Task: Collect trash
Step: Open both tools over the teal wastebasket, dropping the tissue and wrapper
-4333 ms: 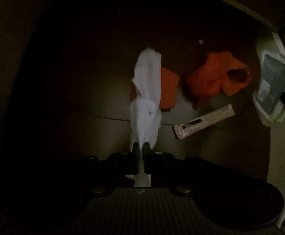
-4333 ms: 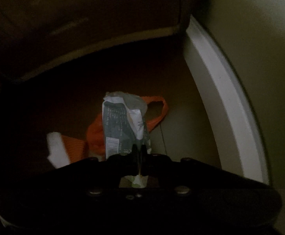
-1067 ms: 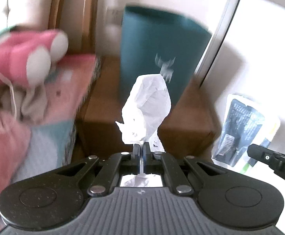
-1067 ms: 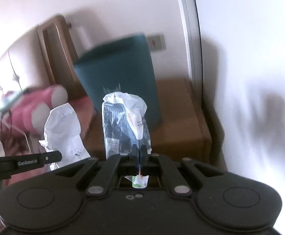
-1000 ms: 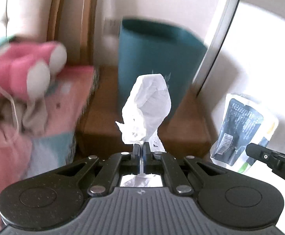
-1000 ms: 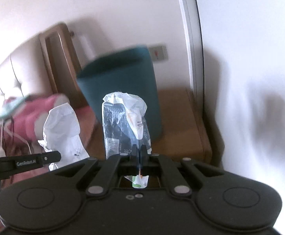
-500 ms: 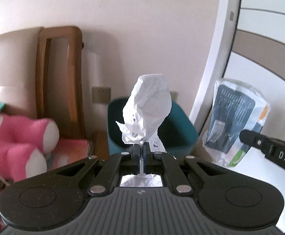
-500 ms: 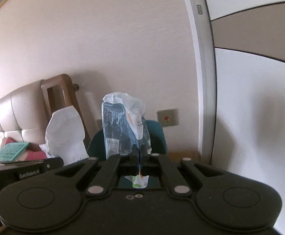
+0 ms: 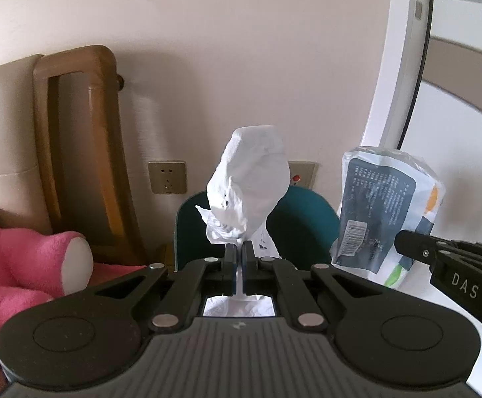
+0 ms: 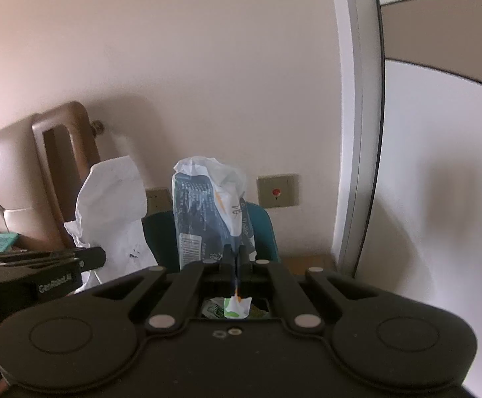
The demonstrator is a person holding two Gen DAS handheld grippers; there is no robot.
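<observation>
Teal bin (image 9: pixel 302 229) half behind tissue (image 9: pixel 249 195)

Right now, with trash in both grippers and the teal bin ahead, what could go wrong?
1. The crumpled white paper is pinched only at its bottom edge by the left gripper; it could slip out before reaching the teal plastic bin.
2. The printed plastic wrapper in the right gripper stands tall and floppy, so it may catch the rim.
3. The two grippers sit close together and could bump.
</observation>
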